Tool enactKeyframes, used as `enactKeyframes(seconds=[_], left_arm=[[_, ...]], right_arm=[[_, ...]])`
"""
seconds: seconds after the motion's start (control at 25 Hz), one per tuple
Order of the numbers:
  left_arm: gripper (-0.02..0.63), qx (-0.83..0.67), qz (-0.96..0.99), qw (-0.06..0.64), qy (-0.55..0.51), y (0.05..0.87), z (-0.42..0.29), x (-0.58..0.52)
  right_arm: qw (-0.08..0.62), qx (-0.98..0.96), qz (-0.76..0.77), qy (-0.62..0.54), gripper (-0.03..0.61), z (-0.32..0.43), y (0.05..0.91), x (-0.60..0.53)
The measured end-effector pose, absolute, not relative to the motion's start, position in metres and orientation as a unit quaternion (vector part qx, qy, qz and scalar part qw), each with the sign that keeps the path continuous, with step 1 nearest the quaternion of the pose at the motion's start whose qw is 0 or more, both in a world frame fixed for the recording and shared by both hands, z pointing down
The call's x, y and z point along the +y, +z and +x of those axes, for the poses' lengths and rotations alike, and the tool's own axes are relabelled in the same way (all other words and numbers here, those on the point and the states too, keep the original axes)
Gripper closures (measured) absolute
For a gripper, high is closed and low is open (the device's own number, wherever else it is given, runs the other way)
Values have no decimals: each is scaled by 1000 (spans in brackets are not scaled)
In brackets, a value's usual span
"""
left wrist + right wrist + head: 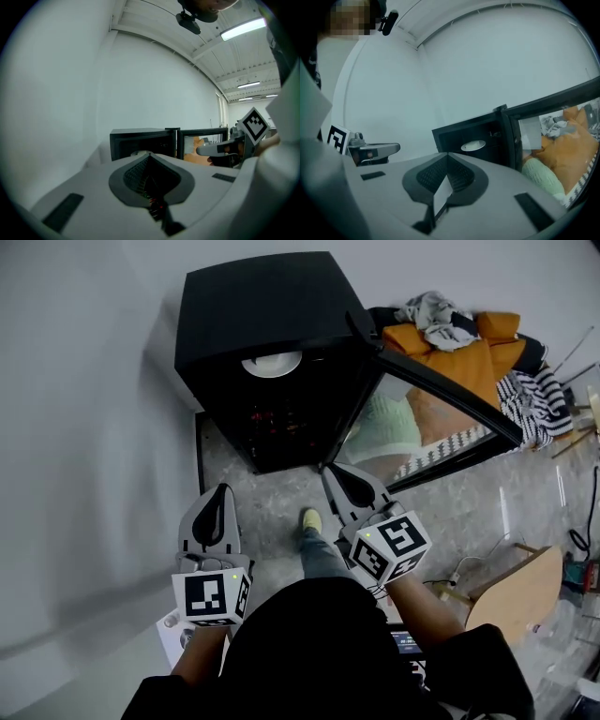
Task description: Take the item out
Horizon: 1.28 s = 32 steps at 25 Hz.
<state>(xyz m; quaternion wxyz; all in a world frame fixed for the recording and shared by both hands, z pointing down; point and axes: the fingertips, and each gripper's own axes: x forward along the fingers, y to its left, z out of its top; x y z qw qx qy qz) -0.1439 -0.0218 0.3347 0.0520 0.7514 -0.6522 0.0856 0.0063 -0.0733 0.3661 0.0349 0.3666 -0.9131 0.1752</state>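
Note:
A black cabinet (pixel 272 296) stands on the floor against the wall with its glass door (pixel 441 418) swung open to the right. A white dish (pixel 272 363) sits on a shelf inside; it also shows in the right gripper view as a white dish (pixel 473 146). My left gripper (pixel 222 488) is shut and empty, held short of the cabinet's lower left. My right gripper (pixel 328 470) is shut and empty too, its tip close to the door's lower hinge corner. Both point toward the opening from in front of it, and neither touches the dish.
Behind the open door lies a pile of clothes (pixel 469 352) in orange, striped and pale green fabric. A wooden board (pixel 520 592) and cables lie at the right. My yellow shoe (pixel 311 519) stands between the grippers. A white wall (pixel 75 427) runs along the left.

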Motion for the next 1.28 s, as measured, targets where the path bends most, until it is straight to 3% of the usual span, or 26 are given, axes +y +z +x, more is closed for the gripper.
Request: enactKeyframes(seconds=[1.28], left_arm=[[606,-624,775,42,87,337,-99,-180]], right_arm=[[82,-935,300,168,574,11,372,-211]])
